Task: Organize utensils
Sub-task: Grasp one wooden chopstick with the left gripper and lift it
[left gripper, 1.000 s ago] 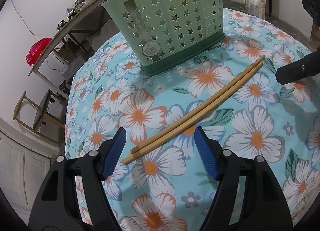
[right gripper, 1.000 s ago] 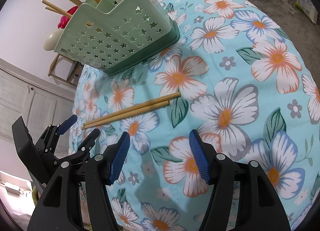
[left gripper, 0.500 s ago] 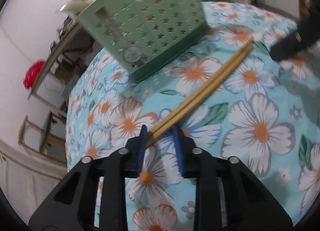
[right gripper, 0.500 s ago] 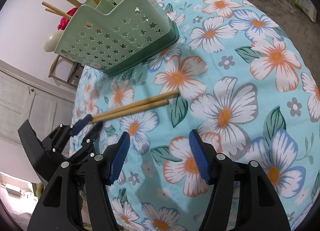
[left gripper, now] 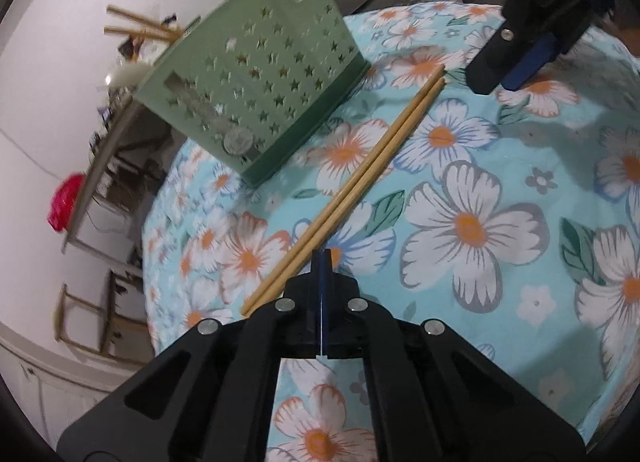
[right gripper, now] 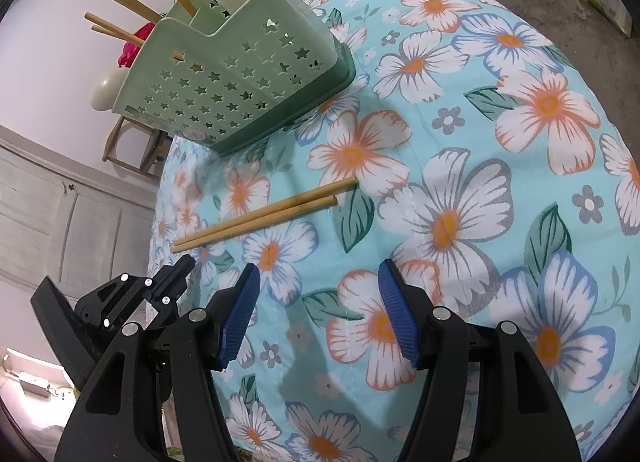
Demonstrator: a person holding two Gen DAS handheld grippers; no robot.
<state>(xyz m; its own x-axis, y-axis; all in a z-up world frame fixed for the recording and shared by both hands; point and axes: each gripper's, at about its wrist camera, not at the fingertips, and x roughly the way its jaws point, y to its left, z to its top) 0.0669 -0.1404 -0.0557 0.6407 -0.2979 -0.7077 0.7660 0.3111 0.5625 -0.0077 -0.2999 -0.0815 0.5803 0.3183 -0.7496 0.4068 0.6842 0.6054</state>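
Left wrist view shows two chopsticks (left gripper: 352,182) lying side by side on the flowery tablecloth (left gripper: 500,302). They stretch away from the left gripper (left gripper: 321,262), up and to its right. The left gripper is clenched tight, its two blue pads pressed together with nothing between them. The near ends of the chopsticks sit just to its left, and it does not seem to hold them.

One green basket (left gripper: 256,86) with star holes stands ahead and to the left, near the sticks but not touching them. More sticks poke out of its top.

Right wrist view shows the right gripper (right gripper: 318,314) wide apart and holding nothing. The same two chopsticks (right gripper: 264,214) lie ahead of it, a bit left. The cloth's edge drops off just left of both tools. Bare cloth spreads ahead and to the right.
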